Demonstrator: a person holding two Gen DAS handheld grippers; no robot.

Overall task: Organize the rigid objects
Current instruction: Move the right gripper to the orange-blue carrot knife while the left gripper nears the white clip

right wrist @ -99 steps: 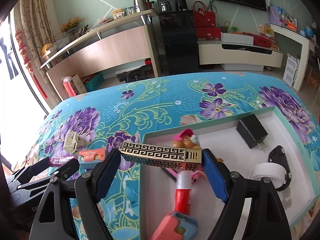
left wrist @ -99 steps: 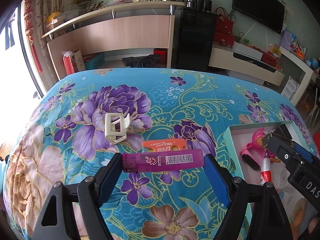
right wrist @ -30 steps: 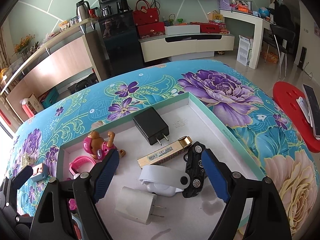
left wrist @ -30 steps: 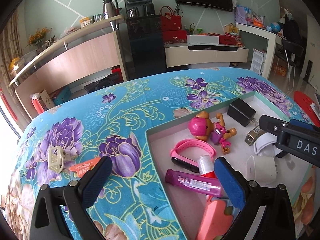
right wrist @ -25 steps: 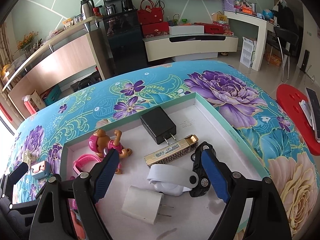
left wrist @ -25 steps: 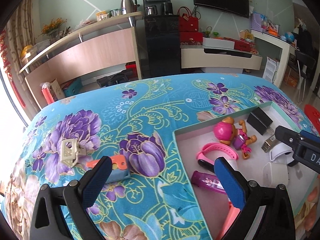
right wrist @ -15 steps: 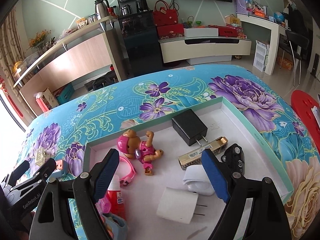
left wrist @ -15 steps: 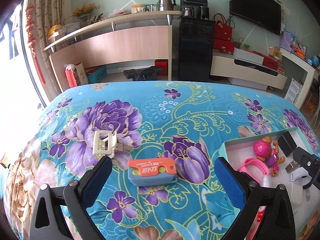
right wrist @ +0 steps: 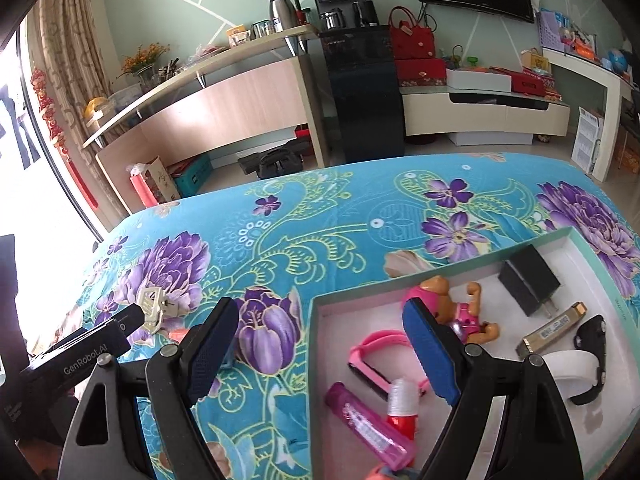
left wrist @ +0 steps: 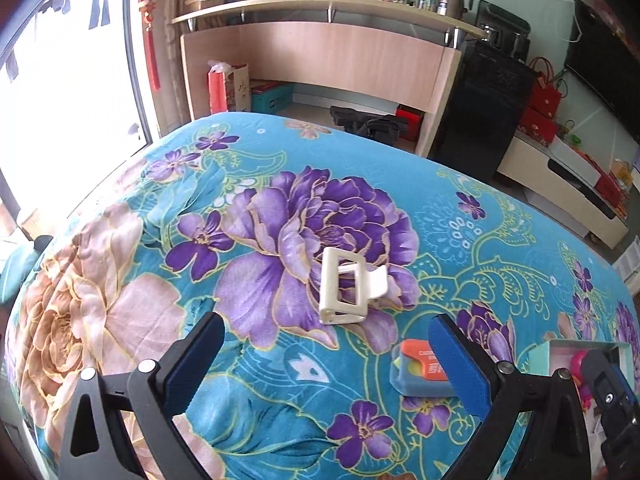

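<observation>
The left gripper (left wrist: pixel 324 360) is seen at the bottom of its own view with the jaws spread wide and nothing between them, above a desk (left wrist: pixel 500 240) covered in a turquoise cloth with purple flowers. A cream hair clip (left wrist: pixel 346 292) is found just beyond the gap between the jaws, near the middle of the frame, lying on a purple flower. An orange and blue utility knife (left wrist: pixel 420 368) is seen at lower right, partly hidden behind the right-hand finger. At the far right edge a corner of the teal-rimmed box (left wrist: pixel 540 354) is visible. In the right wrist view the right gripper (right wrist: pixel 320 350) is likewise held wide with nothing gripped, over the near left corner of the box (right wrist: pixel 452 272). Inside the box, from lower middle outward, are seen a purple lighter (right wrist: pixel 368 420), a red and white tube (right wrist: pixel 402 408), a pink wristband (right wrist: pixel 376 348), a pink toy dog (right wrist: pixel 452 304), a black charger (right wrist: pixel 528 280), a gold lighter (right wrist: pixel 552 330) and a black toy car (right wrist: pixel 590 344). The left gripper appears at the left edge of this view, with the clip just past its tip.
</observation>
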